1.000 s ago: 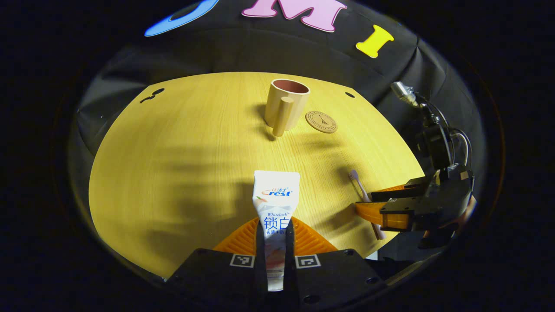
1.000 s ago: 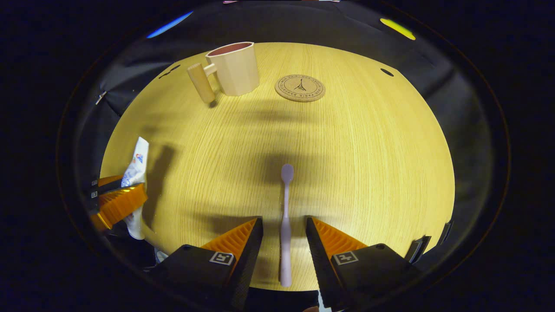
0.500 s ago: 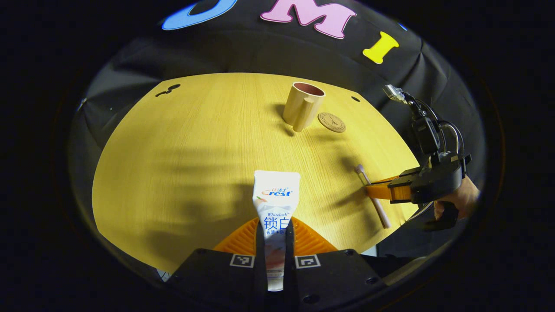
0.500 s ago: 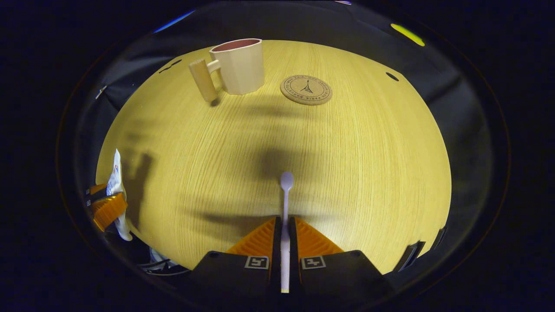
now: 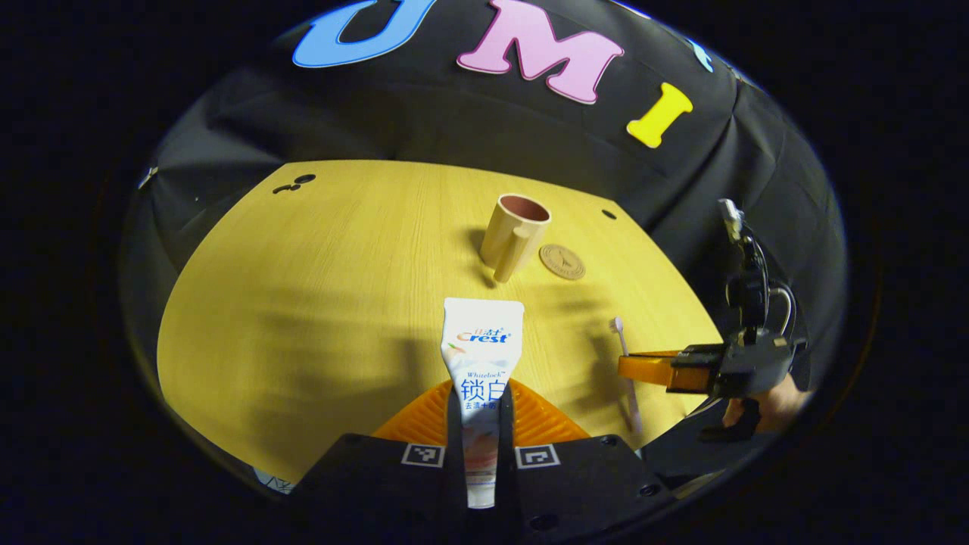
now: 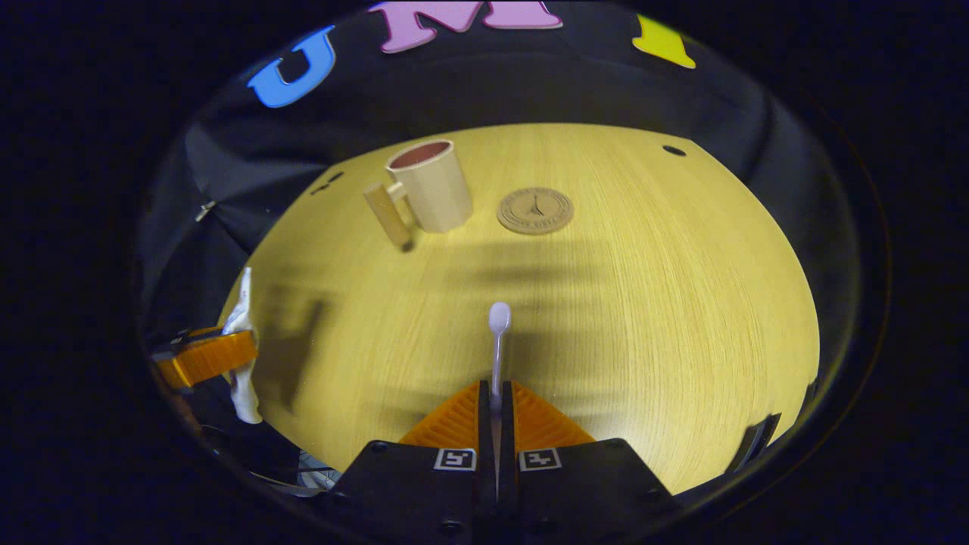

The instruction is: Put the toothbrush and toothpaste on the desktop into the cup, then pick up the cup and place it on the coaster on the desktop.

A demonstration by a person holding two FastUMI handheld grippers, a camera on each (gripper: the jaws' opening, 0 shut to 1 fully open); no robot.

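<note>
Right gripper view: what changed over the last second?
The right gripper went from jaws open astride the toothbrush to shut on its handle, then lifted it off the table. The left gripper rose too, toothpaste still clamped. Cup and coaster stayed put, the cup not on the coaster.
</note>
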